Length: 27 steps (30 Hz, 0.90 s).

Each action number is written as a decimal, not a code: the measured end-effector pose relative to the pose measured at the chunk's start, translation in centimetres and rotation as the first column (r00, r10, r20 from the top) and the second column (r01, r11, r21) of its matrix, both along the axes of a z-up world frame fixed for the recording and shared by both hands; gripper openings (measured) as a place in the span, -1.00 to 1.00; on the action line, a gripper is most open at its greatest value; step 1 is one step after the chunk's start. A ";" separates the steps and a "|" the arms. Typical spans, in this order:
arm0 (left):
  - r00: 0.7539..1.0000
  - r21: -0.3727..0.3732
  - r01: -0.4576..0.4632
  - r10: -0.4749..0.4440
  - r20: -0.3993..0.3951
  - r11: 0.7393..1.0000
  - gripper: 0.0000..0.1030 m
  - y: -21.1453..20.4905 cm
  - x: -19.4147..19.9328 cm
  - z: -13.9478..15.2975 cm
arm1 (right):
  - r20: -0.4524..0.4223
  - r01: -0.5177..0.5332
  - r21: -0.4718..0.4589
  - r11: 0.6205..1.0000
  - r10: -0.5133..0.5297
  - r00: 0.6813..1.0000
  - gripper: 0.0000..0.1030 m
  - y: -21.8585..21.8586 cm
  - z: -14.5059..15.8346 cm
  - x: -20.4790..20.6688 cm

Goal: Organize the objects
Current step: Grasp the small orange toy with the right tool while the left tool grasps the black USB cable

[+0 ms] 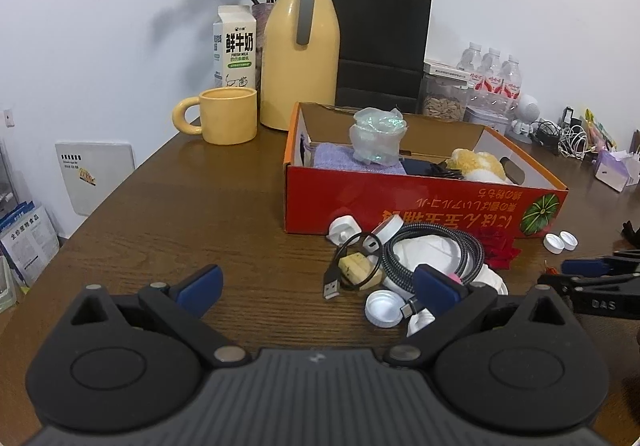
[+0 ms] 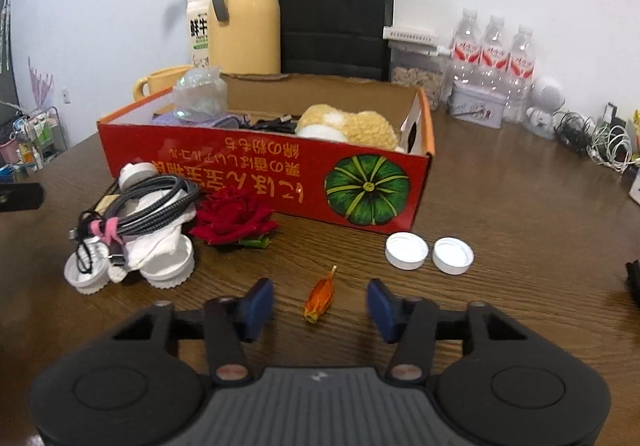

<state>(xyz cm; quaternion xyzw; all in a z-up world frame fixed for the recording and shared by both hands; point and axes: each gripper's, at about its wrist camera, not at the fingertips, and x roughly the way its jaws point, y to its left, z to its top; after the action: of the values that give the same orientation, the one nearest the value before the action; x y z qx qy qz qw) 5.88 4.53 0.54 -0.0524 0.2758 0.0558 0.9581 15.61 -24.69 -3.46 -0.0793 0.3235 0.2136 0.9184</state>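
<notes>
Your right gripper (image 2: 320, 304) straddled the orange petal (image 2: 319, 296), untouched; its long axis pointed away toward the box (image 2: 264, 173). Left gripper (image 1: 316, 288) gaped empty.

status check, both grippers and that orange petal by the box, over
Right hand-held gripper open, astride the orange petal, pads not touching. Left hand-held gripper open, empty, by the cable pile. Nothing blocking the red box.
</notes>
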 end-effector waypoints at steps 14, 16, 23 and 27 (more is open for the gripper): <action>1.000 -0.013 -0.013 0.013 -0.022 1.000 1.00 0.6 0.4 -0.8 | 0.040 -0.012 0.003 1.000 0.011 0.999 -0.78 0.6 -0.5 -0.1; 1.000 -0.012 -0.014 0.014 -0.026 1.000 1.00 0.7 0.5 -1.0 | 0.049 -0.013 0.002 1.000 0.013 0.999 -0.79 0.6 -0.5 -0.2; 0.998 -0.013 -0.048 0.048 -0.046 0.999 1.00 1.5 2.0 -1.7 | 0.132 0.002 0.022 1.000 -0.005 0.991 -0.79 0.2 0.1 -1.2; 0.995 -0.010 -0.070 0.069 -0.071 0.997 1.00 2.1 4.0 -2.0 | 0.178 0.016 0.037 0.999 -0.022 0.984 -0.79 -0.1 0.5 -1.8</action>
<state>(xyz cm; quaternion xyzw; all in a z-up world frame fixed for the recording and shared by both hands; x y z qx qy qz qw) 9.84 6.67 -1.44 -0.0659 0.3077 0.0894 0.9450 13.79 -24.77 -2.95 -0.0787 0.2367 0.2026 0.9470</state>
